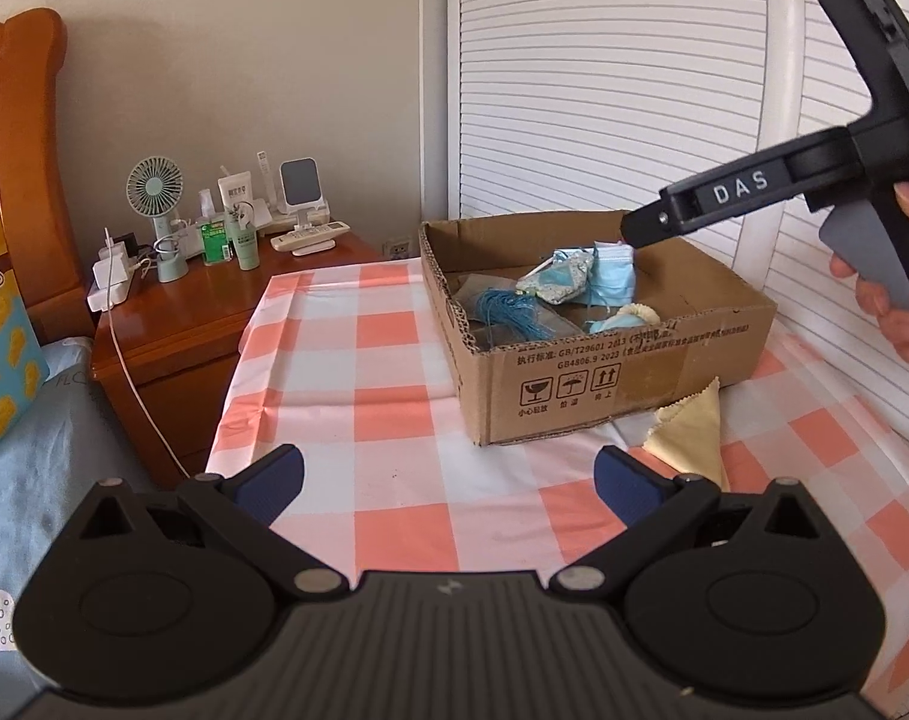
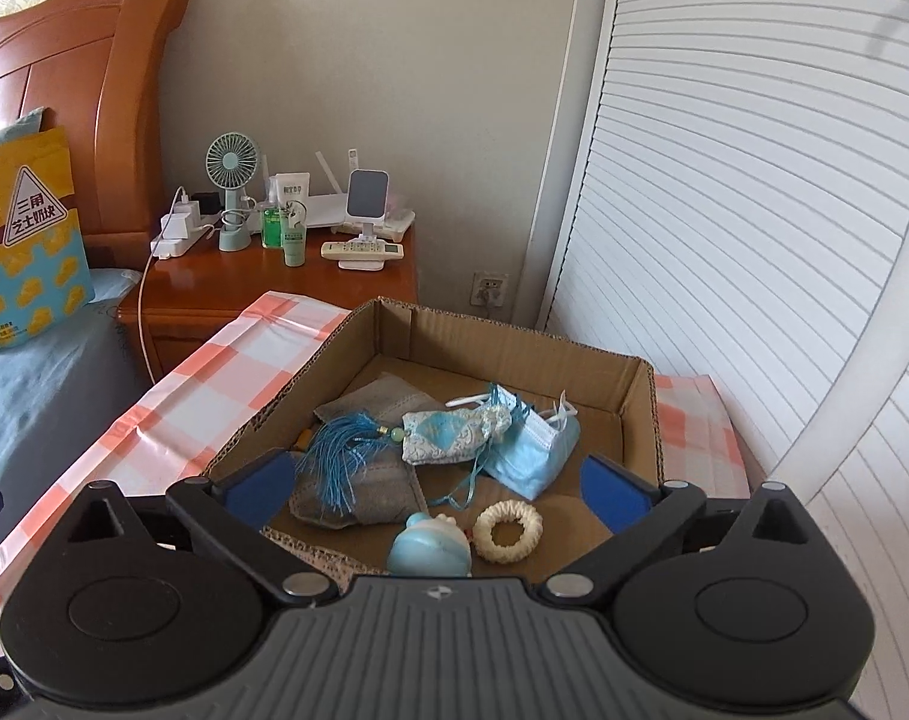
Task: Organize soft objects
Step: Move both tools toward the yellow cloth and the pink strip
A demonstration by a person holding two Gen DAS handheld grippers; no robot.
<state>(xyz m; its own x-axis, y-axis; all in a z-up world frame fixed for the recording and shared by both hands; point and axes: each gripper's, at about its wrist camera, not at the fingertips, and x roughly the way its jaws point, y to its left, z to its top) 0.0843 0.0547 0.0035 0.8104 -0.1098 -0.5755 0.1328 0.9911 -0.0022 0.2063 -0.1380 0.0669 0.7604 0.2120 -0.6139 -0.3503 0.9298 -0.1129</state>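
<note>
A cardboard box (image 1: 580, 387) stands on the checked tablecloth; it also shows in the right wrist view (image 2: 514, 348). In it lie a blue face mask (image 2: 532, 450), a patterned sachet (image 2: 448, 435) with a blue tassel (image 2: 340, 462), a grey cloth (image 2: 358, 492), a cream scrunchie (image 2: 508, 531) and a light blue soft toy (image 2: 430, 549). A yellow cloth (image 1: 691, 429) lies on the table at the box's near right corner. My left gripper (image 1: 448, 489) is open and empty above the tablecloth before the box. My right gripper (image 2: 433, 489) is open and empty above the box; in the left wrist view only its body (image 1: 736, 192) shows, over the box's far right.
A wooden nightstand (image 1: 178, 306) to the left holds a fan (image 1: 154, 192), bottles, a phone stand and remotes. A white cable (image 1: 136, 384) hangs down its front. The bed (image 1: 34, 480) is at the left. Louvred white doors (image 1: 634, 90) stand behind the table.
</note>
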